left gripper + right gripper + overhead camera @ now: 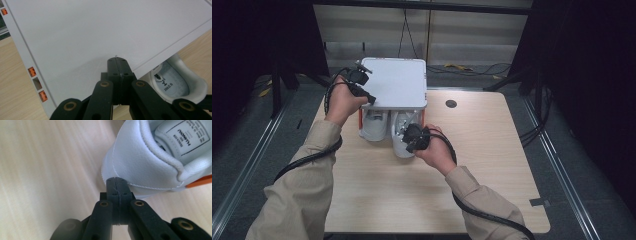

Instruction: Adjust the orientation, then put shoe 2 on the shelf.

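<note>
Under raised box lid (398, 82), two white sneakers (404, 142)

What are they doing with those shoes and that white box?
A person at a wooden table works with a gripper in each hand. The left gripper, its fingers shut, rests against the lifted white lid of a shoebox. Two white sneakers sit under that lid. The right gripper, fingers also shut with nothing between them, is right at the heel of the nearer sneaker, which pokes out over the box's front edge. It looks like the shoes are being packed into the box or taken out.
</note>
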Available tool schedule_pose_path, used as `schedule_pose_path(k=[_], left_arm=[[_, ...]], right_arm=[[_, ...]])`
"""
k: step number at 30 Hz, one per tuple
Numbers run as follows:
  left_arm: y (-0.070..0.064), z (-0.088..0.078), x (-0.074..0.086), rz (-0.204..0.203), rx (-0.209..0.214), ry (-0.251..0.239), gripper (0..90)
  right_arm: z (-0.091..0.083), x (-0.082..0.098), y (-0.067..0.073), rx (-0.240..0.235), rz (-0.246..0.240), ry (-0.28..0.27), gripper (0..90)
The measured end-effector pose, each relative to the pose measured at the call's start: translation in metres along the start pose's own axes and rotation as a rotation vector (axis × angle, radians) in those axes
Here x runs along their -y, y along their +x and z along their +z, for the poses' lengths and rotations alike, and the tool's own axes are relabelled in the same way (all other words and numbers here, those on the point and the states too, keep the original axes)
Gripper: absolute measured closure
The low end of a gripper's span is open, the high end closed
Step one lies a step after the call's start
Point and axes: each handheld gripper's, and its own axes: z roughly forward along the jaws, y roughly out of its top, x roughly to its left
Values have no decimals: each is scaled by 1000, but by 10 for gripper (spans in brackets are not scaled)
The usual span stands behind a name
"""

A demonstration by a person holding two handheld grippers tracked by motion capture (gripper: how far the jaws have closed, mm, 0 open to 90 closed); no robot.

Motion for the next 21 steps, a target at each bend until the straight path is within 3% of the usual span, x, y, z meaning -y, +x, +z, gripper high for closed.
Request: schedule_pose_path(k=[7, 12, 16, 21], left_arm=[[1, 0, 1, -2, 10, -6, 900], [2, 0, 3, -5, 14, -22, 900], [2, 0, 4, 1, 13, -29, 900], [2, 0, 5, -8, 9, -39, 900]], right_arm=[[14, -14, -19, 73, 13, -33, 900], [26, -21, -30, 56, 62, -77, 900], [31, -27, -31, 49, 51, -82, 900], [34, -31, -30, 73, 43, -81, 900]])
